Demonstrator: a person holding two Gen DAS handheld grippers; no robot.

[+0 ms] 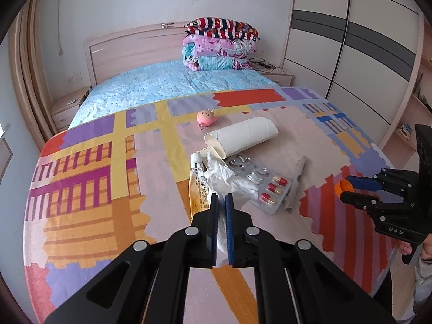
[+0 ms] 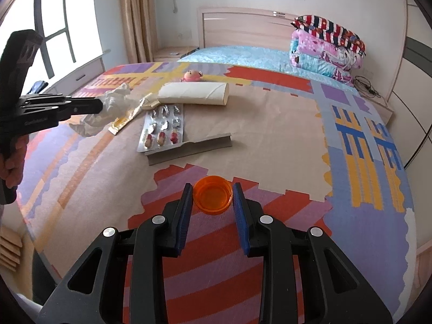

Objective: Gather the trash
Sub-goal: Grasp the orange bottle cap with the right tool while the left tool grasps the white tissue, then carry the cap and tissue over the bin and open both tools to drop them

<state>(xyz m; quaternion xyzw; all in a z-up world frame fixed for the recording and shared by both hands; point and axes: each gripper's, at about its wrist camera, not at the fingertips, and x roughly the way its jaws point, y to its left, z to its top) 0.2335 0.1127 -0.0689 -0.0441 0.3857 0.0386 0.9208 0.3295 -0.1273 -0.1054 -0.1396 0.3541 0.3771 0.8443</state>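
Observation:
My left gripper (image 1: 222, 197) is shut on a crumpled white tissue (image 1: 226, 178), which trails out past its tips; from the right wrist view the tissue (image 2: 108, 108) hangs off that gripper (image 2: 100, 106). My right gripper (image 2: 212, 189) is shut on an orange plastic cap (image 2: 212, 197) on the patterned blanket (image 2: 270, 135), open side up. On the blanket lie an ointment tube (image 1: 198, 183), a blister pack (image 1: 270, 191) with red-yellow capsules, a white cardboard tube (image 1: 243, 137) and a grey strip (image 1: 295, 186).
A pink toy (image 1: 206, 117) sits beyond the cardboard tube. Folded quilts (image 1: 218, 46) are stacked at the headboard. A wardrobe (image 1: 364, 54) stands on the right of the bed, a nightstand (image 1: 64, 108) and window side on the left. A person's hand (image 2: 13, 162) holds the left gripper.

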